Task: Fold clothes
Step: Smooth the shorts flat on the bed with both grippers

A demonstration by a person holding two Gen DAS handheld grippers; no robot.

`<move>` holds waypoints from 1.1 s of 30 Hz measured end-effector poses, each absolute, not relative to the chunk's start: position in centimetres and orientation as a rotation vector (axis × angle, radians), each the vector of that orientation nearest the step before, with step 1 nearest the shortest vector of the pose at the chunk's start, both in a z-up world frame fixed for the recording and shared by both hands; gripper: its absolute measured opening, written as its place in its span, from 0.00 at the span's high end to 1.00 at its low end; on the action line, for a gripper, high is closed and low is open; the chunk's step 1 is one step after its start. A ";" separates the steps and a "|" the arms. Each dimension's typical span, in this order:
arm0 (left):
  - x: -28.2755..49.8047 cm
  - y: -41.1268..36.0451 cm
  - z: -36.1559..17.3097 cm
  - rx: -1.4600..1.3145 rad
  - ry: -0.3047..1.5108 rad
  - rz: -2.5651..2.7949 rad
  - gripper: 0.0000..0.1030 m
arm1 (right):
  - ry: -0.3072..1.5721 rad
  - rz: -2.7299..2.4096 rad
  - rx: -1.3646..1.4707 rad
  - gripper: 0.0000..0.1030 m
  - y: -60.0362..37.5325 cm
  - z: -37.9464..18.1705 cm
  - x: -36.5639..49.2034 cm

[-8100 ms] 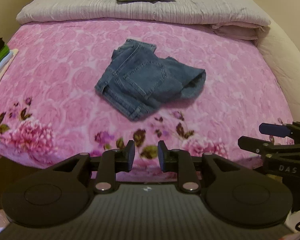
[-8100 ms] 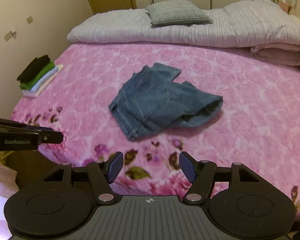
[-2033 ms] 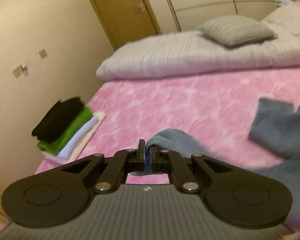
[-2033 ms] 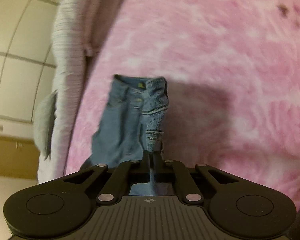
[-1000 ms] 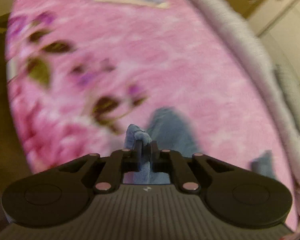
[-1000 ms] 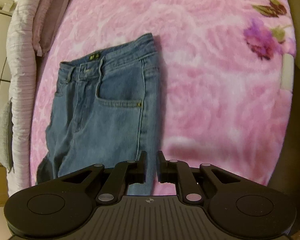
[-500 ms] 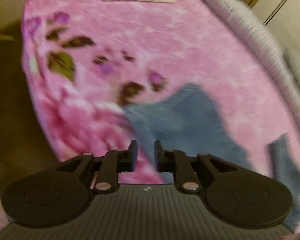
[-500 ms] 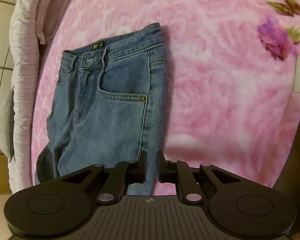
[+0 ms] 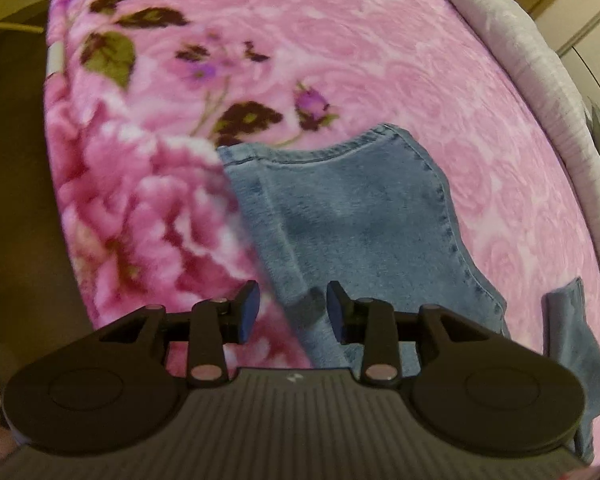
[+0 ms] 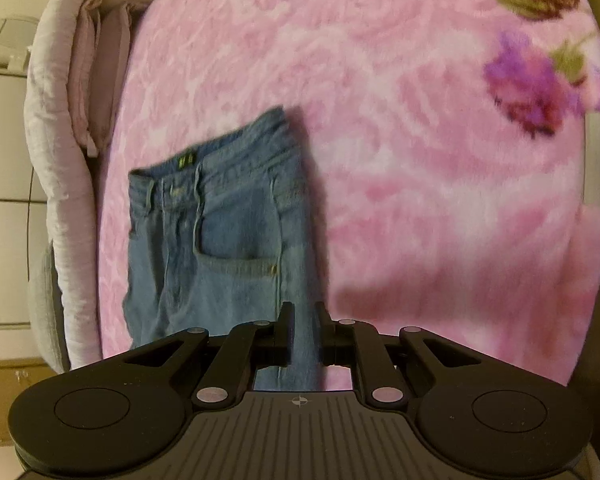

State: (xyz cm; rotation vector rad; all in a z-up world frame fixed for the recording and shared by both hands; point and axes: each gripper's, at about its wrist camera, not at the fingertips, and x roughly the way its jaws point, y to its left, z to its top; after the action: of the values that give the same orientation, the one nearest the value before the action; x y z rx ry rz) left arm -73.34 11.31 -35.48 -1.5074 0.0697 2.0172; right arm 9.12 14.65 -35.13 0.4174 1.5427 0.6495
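Left wrist view
Surface: a pink plush blanket with a rose pattern and purple flowers (image 9: 340,40) covers the bed.
Garment: a pair of blue denim jeans (image 9: 360,208) lies flat on the blanket near its flowered edge; a stitched hem runs across its far end, and a second piece of the denim shows at the lower right.
Left gripper (image 9: 292,312): black, with blue pads, pointing steeply down over the near edge of the denim; its jaws are opening, with a ridge of the cloth between them, and the pads (image 9: 249,312) do not press on it.
Far edge: a pale grey quilted duvet (image 9: 540,60) runs along the right side of the blanket.

Right wrist view
Garment: the jeans (image 10: 220,240) lie spread on the blanket (image 10: 420,120), waistband away from the camera, with a front pocket and a small green label at the waist.
Right gripper (image 10: 303,332): its jaws stand narrow, with the side seam of the jeans running between them; whether the pads pinch the cloth, I cannot tell.
Left side: the duvet (image 10: 52,120) and folded pinkish bedding (image 10: 100,60) lie beside the blanket.
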 end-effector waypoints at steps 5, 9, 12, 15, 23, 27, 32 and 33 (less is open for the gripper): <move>-73.2 12.1 -36.1 -1.503 0.073 2.018 0.62 | 1.485 0.637 0.462 0.88 14.9 -36.3 10.8; -72.9 12.4 -36.2 -1.485 0.098 2.018 0.59 | 1.483 0.643 0.535 0.88 14.9 -37.3 11.5; -72.8 12.4 -36.2 -1.476 0.109 2.014 0.59 | 1.482 0.645 0.545 0.88 14.7 -37.7 11.7; -72.9 12.2 -36.1 -1.481 0.102 2.010 0.59 | 1.503 0.669 0.544 0.88 14.4 -38.1 11.8; -73.1 12.5 -36.1 -1.484 0.103 2.003 0.59 | 1.474 0.697 0.534 0.88 14.1 -37.5 11.6; -72.9 12.5 -36.0 -1.483 0.107 2.006 0.59 | 1.513 0.690 0.603 0.88 14.0 -38.2 12.0; -73.0 12.3 -36.0 -1.485 0.101 1.994 0.59 | 1.505 0.701 0.597 0.88 15.4 -39.1 12.2; -73.0 12.3 -36.0 -1.485 0.100 1.992 0.59 | 1.505 0.702 0.606 0.88 15.7 -39.5 12.2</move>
State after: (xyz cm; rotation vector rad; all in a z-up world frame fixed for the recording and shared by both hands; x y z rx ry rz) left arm -72.99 12.28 -35.97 -1.4846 0.0999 1.9920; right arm 12.20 15.70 -39.46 0.6057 1.5052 0.7024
